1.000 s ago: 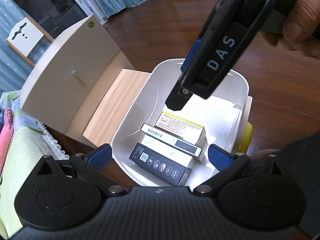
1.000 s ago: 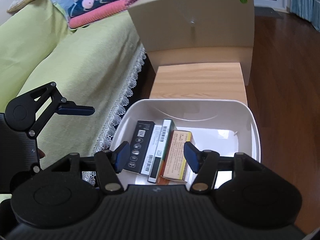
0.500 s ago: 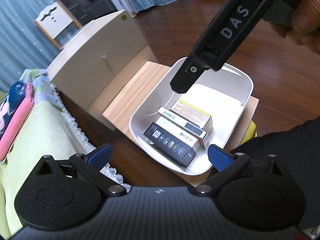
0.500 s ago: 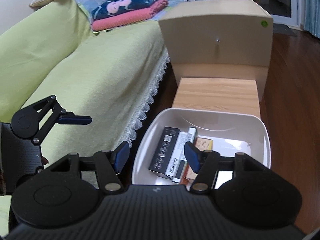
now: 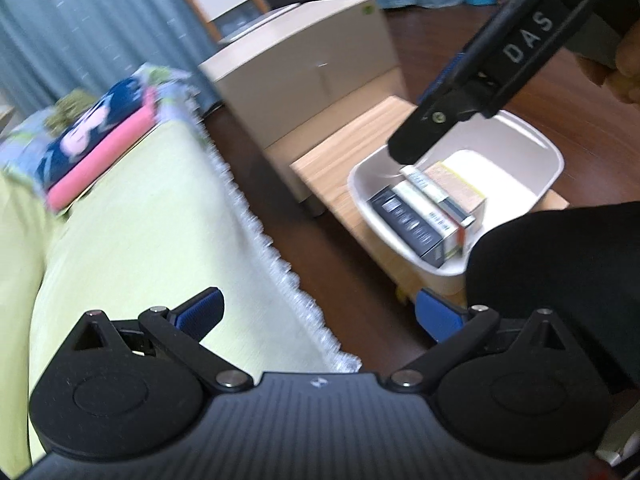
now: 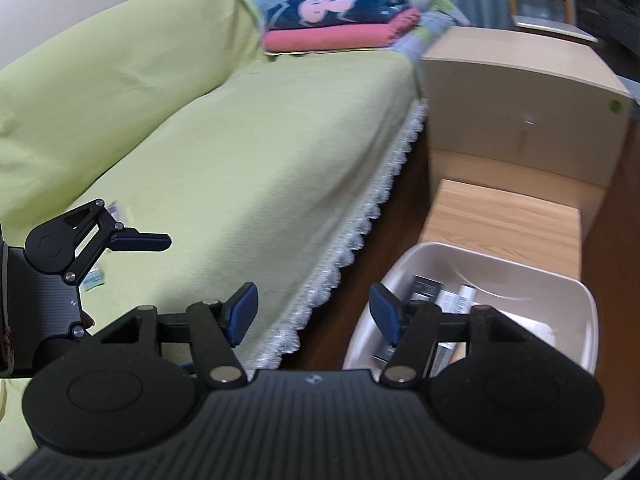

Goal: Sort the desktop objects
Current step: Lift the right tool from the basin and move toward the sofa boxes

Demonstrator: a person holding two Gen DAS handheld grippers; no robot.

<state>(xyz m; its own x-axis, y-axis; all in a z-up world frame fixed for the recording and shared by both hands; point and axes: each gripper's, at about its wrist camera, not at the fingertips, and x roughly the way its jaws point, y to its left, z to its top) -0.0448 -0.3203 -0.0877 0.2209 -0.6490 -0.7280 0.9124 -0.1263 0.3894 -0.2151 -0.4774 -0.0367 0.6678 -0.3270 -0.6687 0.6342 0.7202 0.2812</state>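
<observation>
A white bin point(image 5: 536, 148) sits on a low wooden table point(image 5: 332, 160) and holds a black box point(image 5: 408, 224), a white box and a yellow-edged box point(image 5: 456, 188) side by side. My left gripper point(image 5: 320, 314) is open and empty, above the sofa edge, left of the bin. The right gripper's black body point(image 5: 500, 64) hangs over the bin in the left wrist view. In the right wrist view my right gripper point(image 6: 314, 314) is open and empty, with the bin point(image 6: 552, 280) to its lower right and the left gripper point(image 6: 140, 242) at the left over the sofa.
A yellow-green sofa point(image 6: 200, 140) with a lace hem fills the left. Folded pink and blue cloths point(image 6: 340, 20) lie on its far end. A beige cabinet point(image 6: 520, 92) stands behind the wooden table point(image 6: 500, 216). Dark wooden floor point(image 5: 540, 92) lies to the right.
Both grippers have pulled back and swung left, away from the bin toward the sofa. The boxes stay in the bin. Both jaws remain open.
</observation>
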